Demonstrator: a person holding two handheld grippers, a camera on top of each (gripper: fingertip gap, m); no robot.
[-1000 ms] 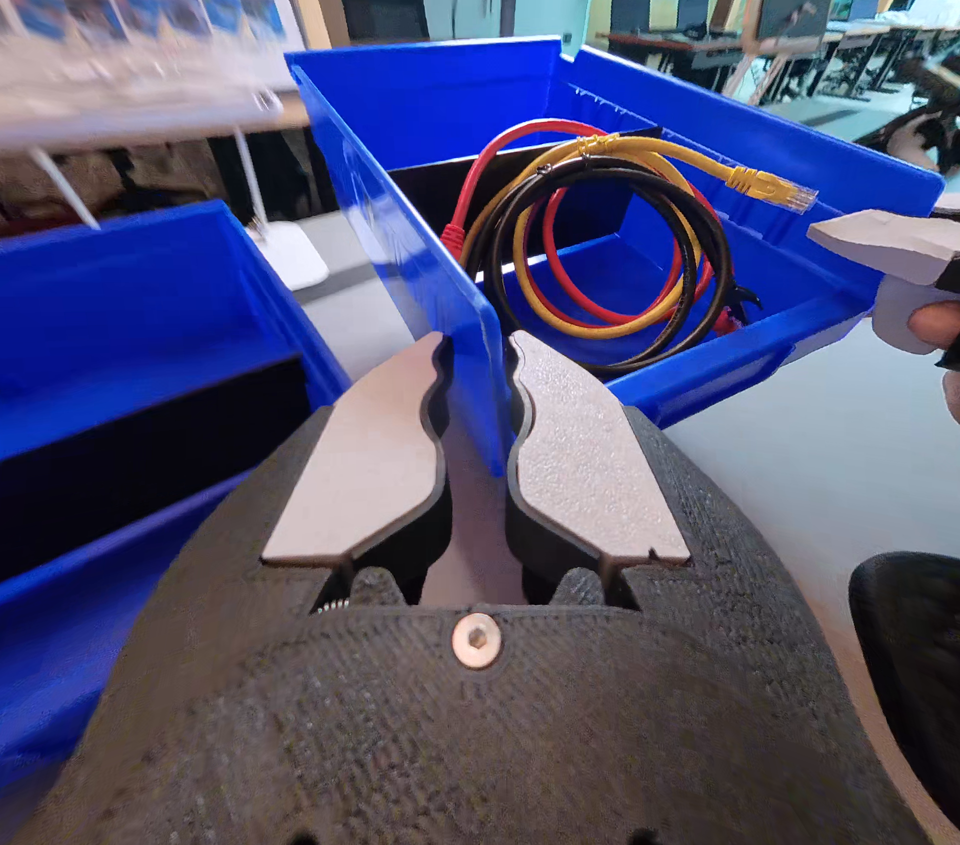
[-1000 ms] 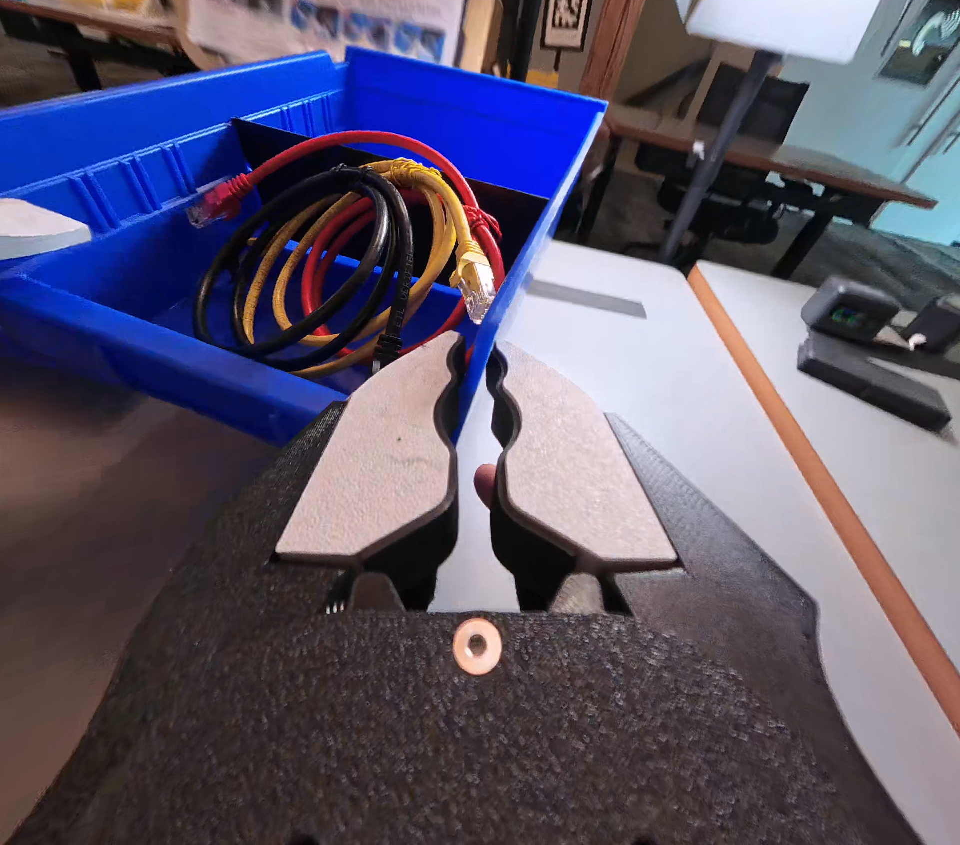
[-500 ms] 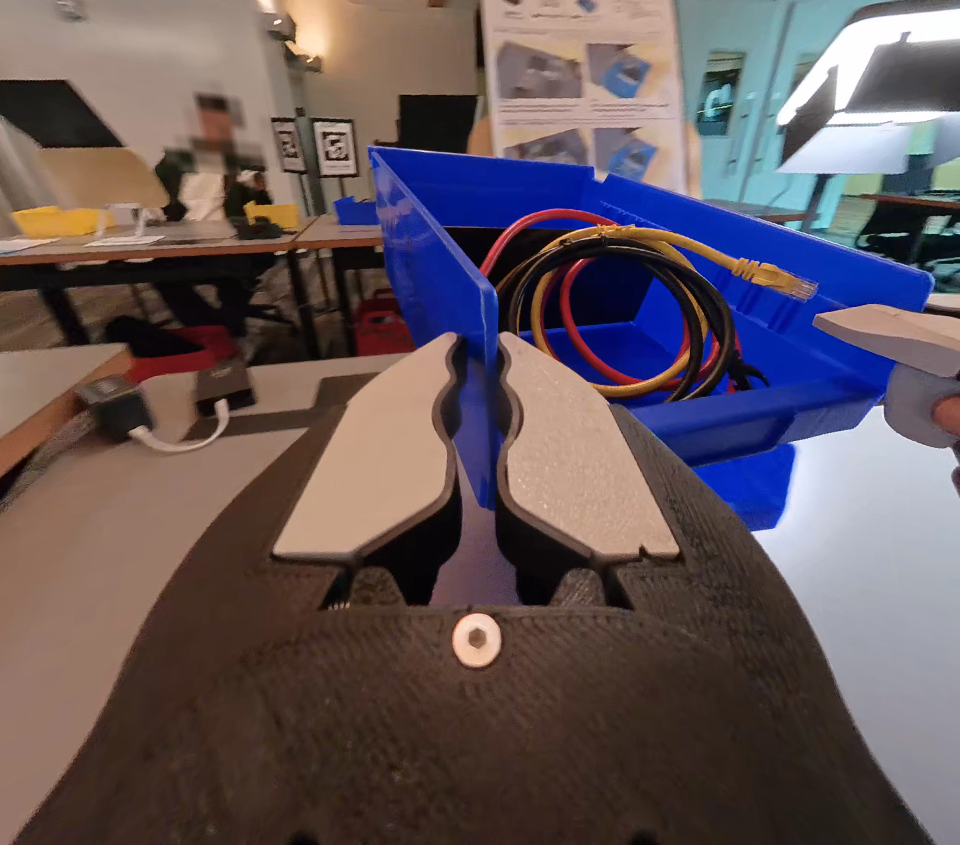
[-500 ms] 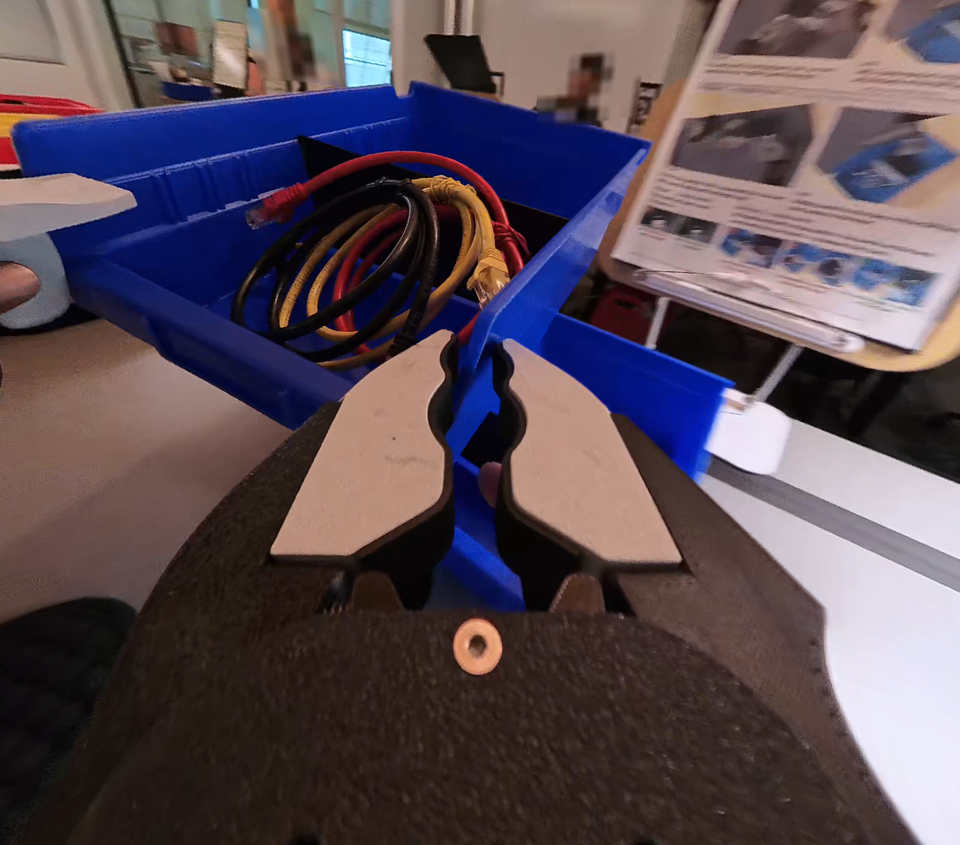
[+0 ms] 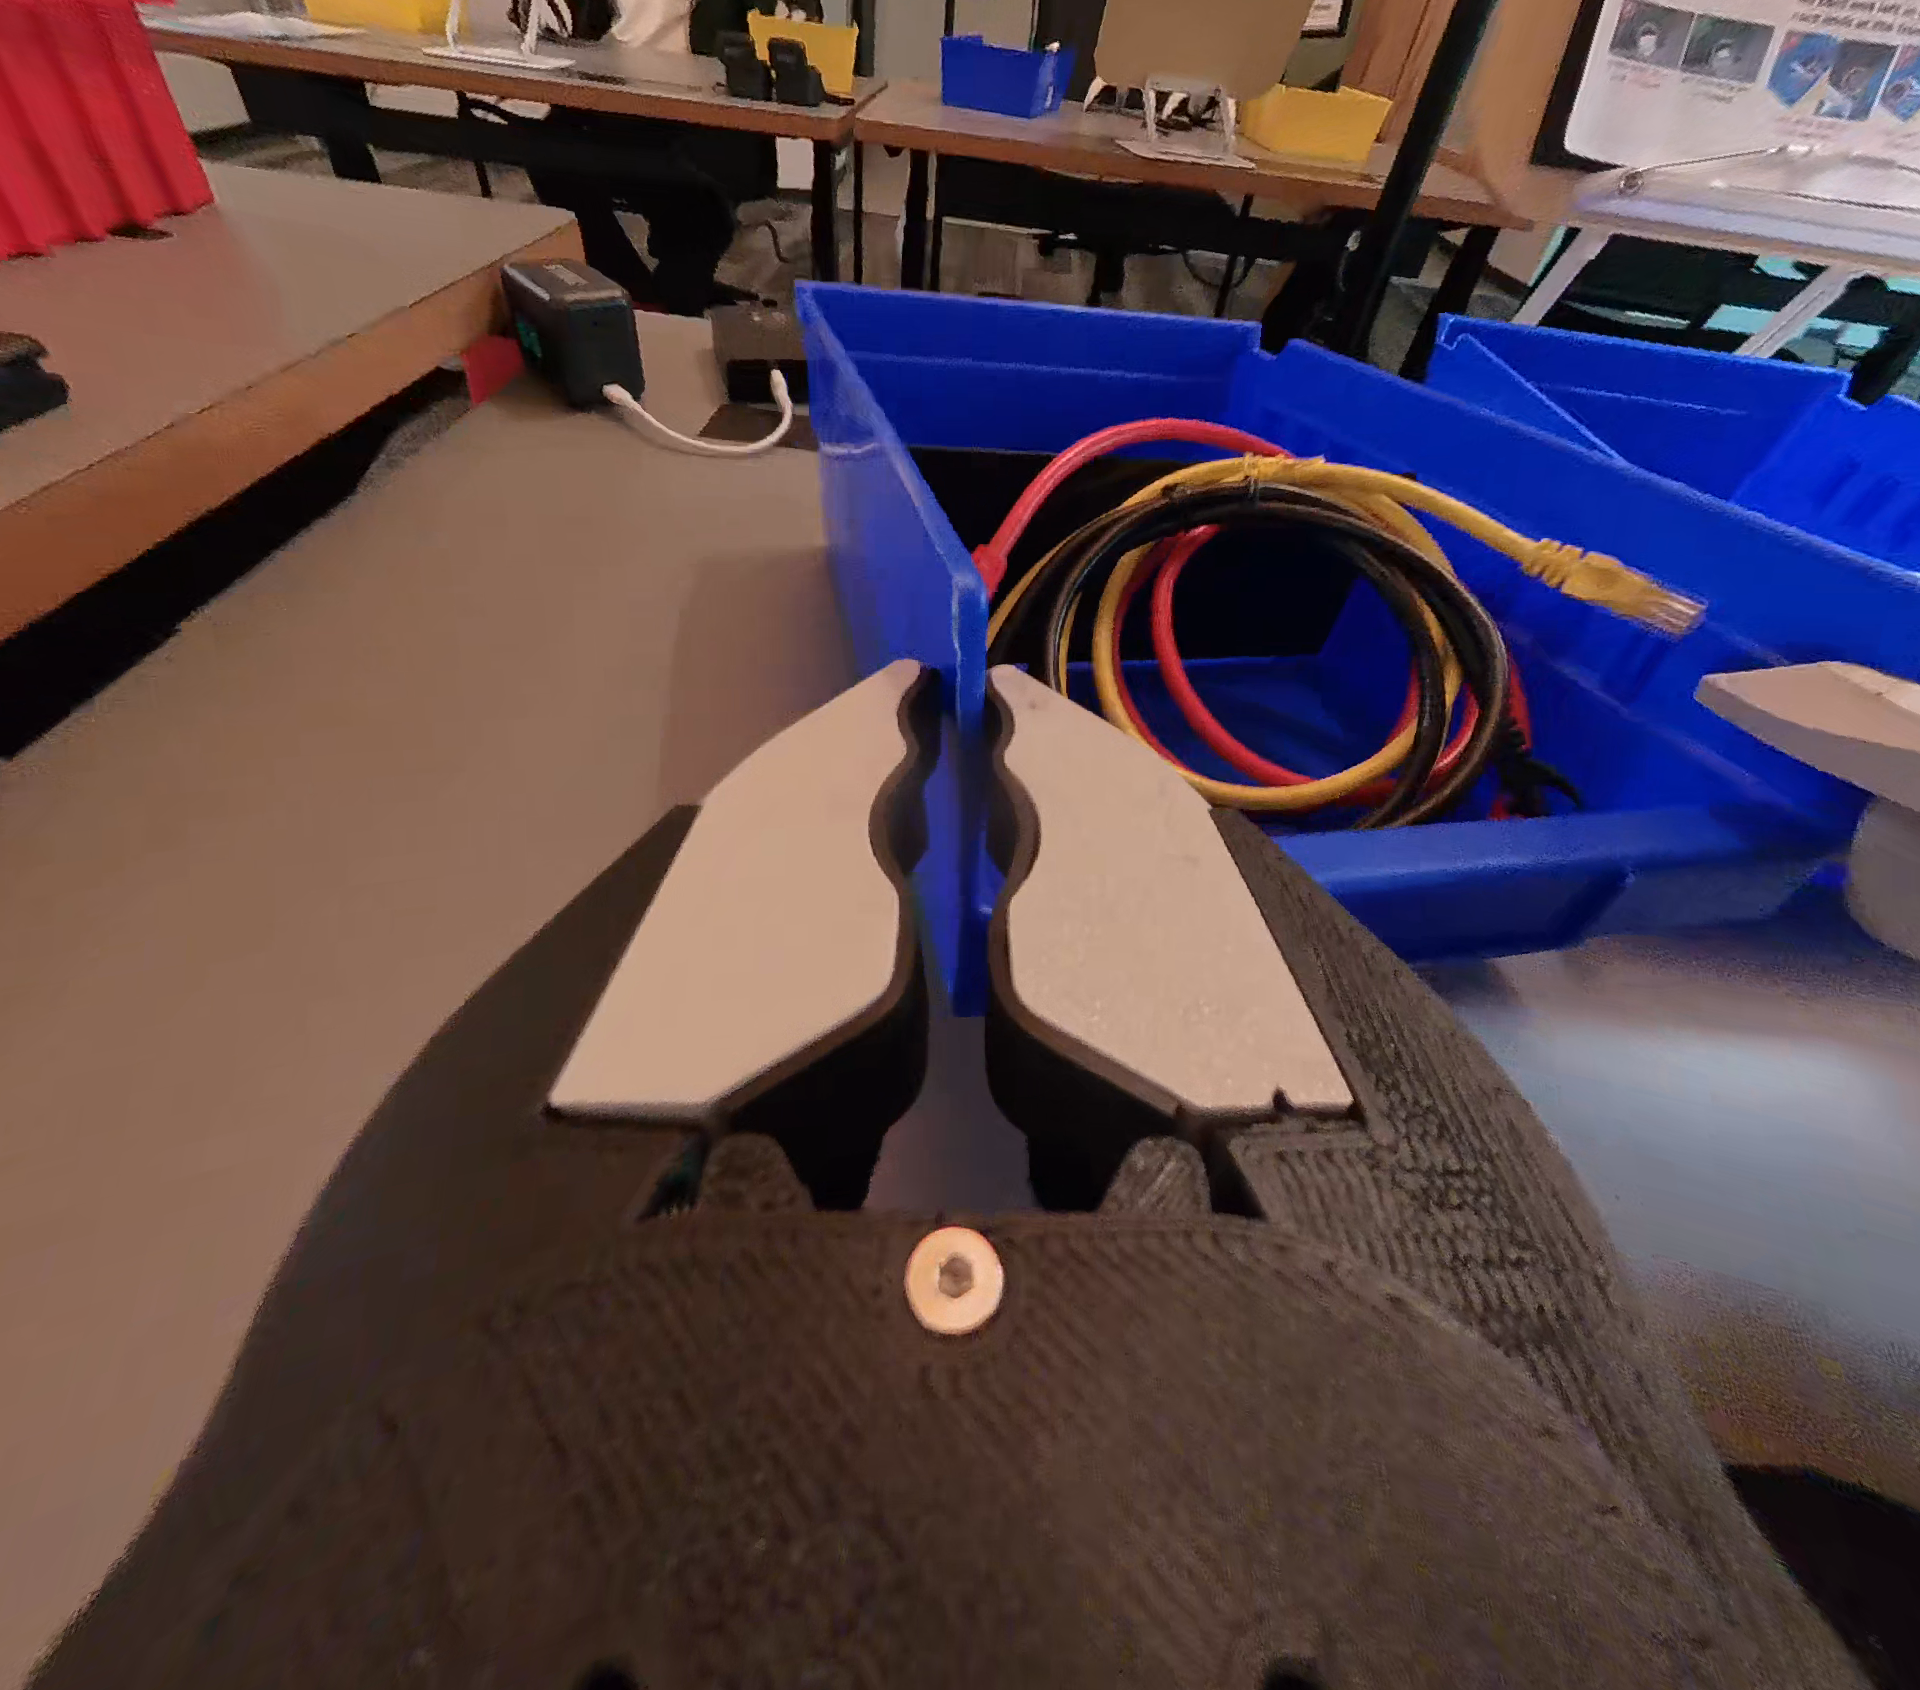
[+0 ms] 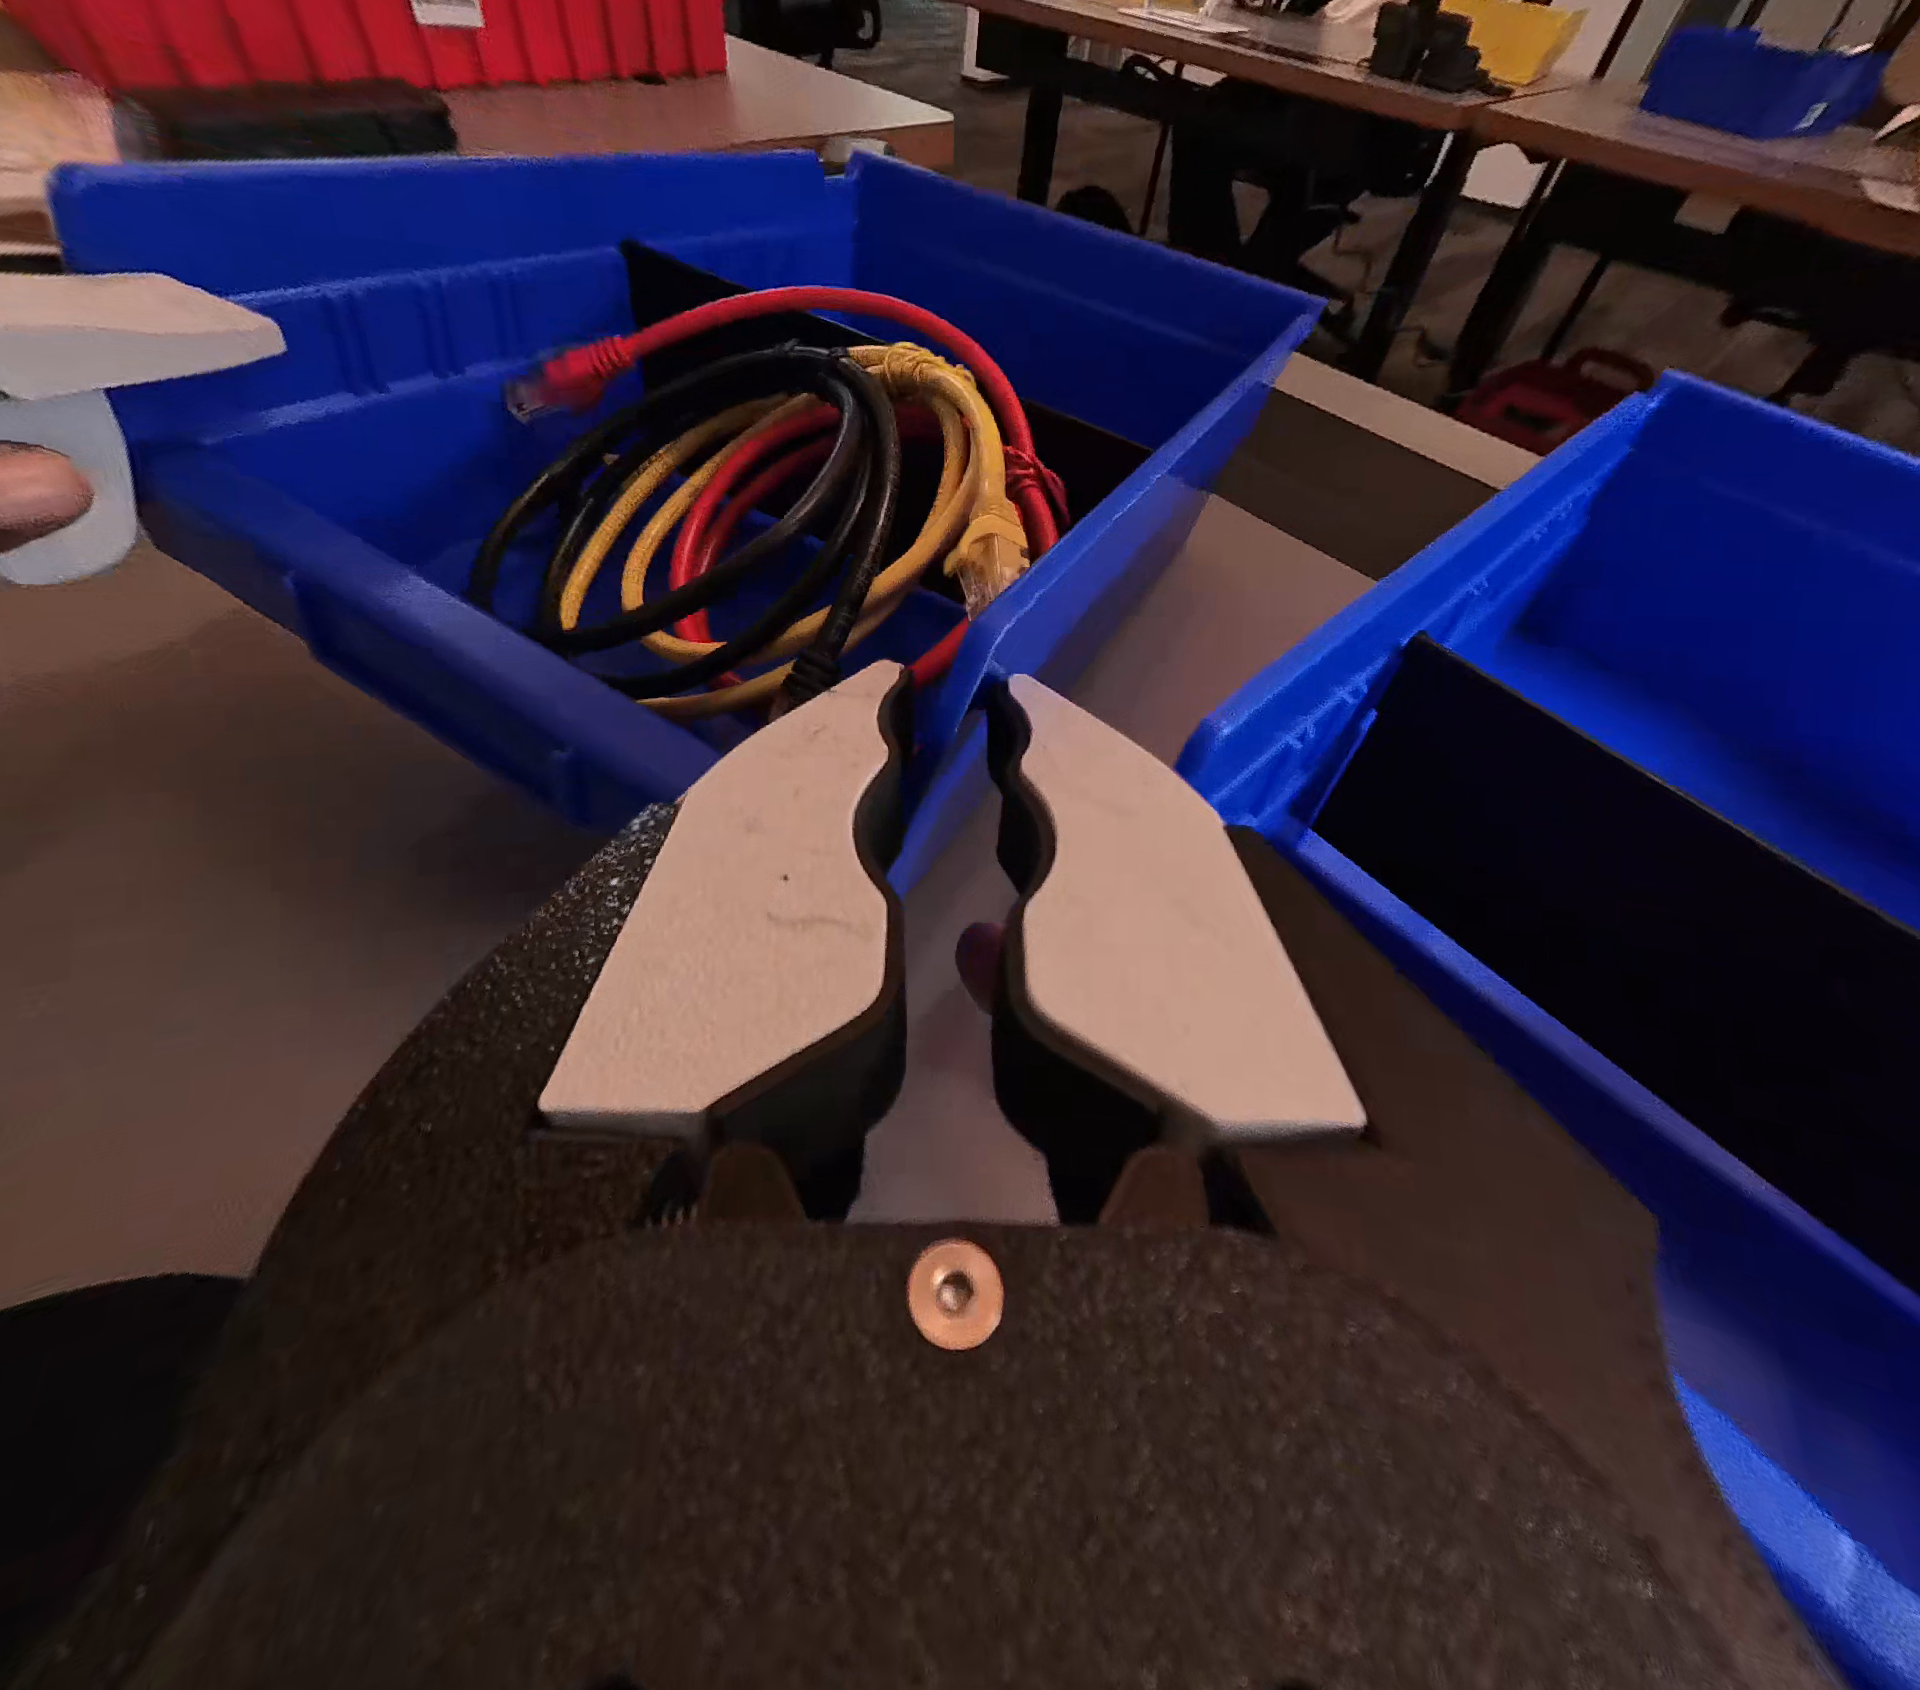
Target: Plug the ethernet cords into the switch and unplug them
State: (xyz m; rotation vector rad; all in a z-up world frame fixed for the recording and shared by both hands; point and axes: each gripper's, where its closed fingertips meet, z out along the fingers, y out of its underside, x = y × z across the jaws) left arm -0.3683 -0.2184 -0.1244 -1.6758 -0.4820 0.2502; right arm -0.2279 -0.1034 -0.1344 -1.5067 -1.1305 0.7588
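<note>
While both grippers are clamping onto the same blue bin (image 5: 904,560), it's sitting on the grey table (image 5: 416,705) between them. Starting at the left: the left gripper (image 5: 961,690) is reaching forward pretty much level, fingers pointing away from the camera, and its jaws are pinching the bin's upright side wall edge-on, so the wall is running straight up out of the gap. Its grey finger pads (image 5: 769,892) are sitting close on either side of the plastic.

Moving right, the ethernet cords are lying coiled inside the bin: a red cord (image 5: 1174,632), a yellow cord (image 5: 1351,497) and a black cord (image 5: 1455,653), all looped together. The yellow one's plug end is sticking up and out over the far rim.

Over on the right, the right gripper (image 6: 951,695) is coming in from the opposite end, also angled forward and roughly level, jaws clenching on the bin's corner wall (image 6: 1091,560). A fingertip (image 6: 977,954) is peeking through behind its pads. From that side you can also see the left gripper's tip at the far edge, with a bit of the person's finger hooked through its trigger.

Just right of all that, a second blue bin (image 6: 1558,601) with a black divider is sitting close beside the first. I can't spot the switch anywhere.
</note>
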